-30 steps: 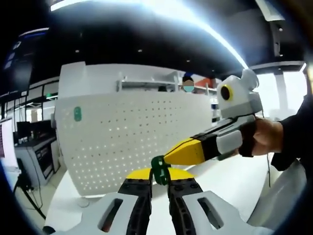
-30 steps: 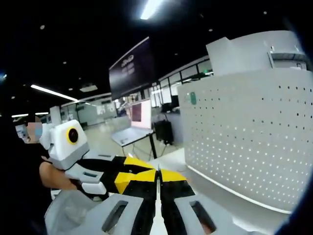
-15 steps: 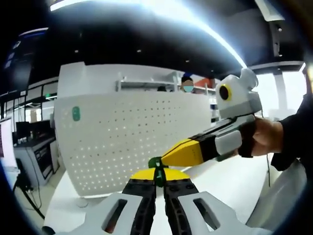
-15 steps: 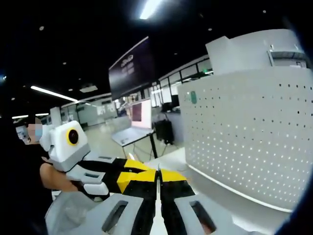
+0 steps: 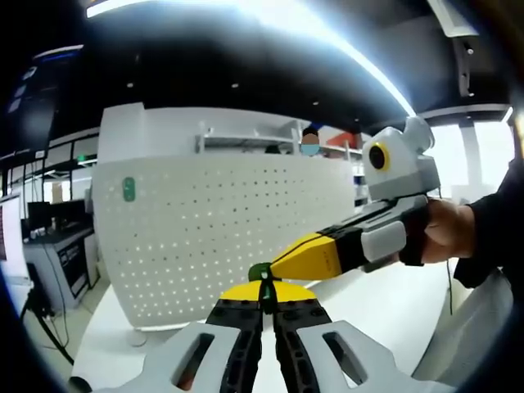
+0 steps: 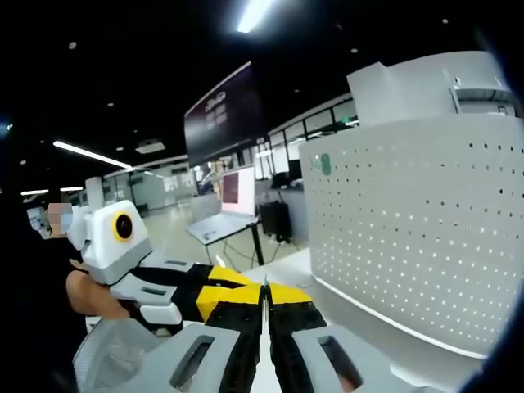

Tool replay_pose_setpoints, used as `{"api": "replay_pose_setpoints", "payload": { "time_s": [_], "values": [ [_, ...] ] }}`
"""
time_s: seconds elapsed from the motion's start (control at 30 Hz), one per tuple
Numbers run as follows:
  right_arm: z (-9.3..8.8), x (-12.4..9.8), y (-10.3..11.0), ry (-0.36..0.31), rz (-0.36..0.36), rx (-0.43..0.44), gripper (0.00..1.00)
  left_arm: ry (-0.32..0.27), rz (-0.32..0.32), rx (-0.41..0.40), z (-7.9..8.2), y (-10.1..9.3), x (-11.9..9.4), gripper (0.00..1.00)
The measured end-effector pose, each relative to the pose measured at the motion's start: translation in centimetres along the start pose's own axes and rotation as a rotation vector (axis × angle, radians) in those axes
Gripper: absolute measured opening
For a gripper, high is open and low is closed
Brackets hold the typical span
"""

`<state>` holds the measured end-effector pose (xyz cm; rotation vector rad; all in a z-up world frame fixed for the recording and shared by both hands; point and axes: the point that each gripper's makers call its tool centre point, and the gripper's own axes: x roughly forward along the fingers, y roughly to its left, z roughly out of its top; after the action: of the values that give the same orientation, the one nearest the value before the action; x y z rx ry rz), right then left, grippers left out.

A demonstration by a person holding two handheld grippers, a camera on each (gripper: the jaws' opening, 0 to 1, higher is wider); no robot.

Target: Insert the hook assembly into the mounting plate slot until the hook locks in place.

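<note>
A small green hook assembly (image 5: 262, 273) sits between the tips of both grippers, in front of the white perforated mounting plate (image 5: 213, 229). My left gripper (image 5: 264, 288) is shut on it from below. My right gripper (image 5: 280, 265) comes in from the right, held by a hand (image 5: 446, 233), and its yellow tips pinch the same hook. In the right gripper view, my right gripper (image 6: 265, 293) is shut with only a thin sliver showing between its jaws. There the left gripper (image 6: 225, 293) meets it from the left. The mounting plate (image 6: 409, 237) stands upright to the right.
The plate carries a small green tag (image 5: 128, 190) near its upper corner, seen again as the green tag (image 6: 325, 164). A white table (image 5: 393, 303) lies under the grippers. A desk with a monitor (image 6: 237, 187) stands farther back, and a person is in the background.
My left gripper's jaws, apart around the green hook a second ago, have shut on it. The right gripper has stayed pinched on the hook. Both views have barely shifted.
</note>
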<state>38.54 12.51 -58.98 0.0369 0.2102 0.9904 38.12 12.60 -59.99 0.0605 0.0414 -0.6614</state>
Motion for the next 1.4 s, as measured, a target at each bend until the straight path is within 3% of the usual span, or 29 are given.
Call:
{"api": "replay_pose_setpoints", "payload": {
  "time_s": [0.57,0.93,1.4],
  "values": [
    [0.0,-1.8,-1.2,0.003,-0.039,-0.044,0.09,-0.007,0.013,-0.008,0.5,0.4,0.0,0.03],
    [-0.8,-5.0,-3.4,0.008,-0.108,-0.031,0.14,-0.021,0.027,-0.004,1.1,0.9,0.1,0.03],
    [-1.7,-10.0,-5.6,0.039,-0.21,-0.055,0.21,-0.051,0.137,0.014,3.1,5.1,-0.2,0.03]
  ]
}}
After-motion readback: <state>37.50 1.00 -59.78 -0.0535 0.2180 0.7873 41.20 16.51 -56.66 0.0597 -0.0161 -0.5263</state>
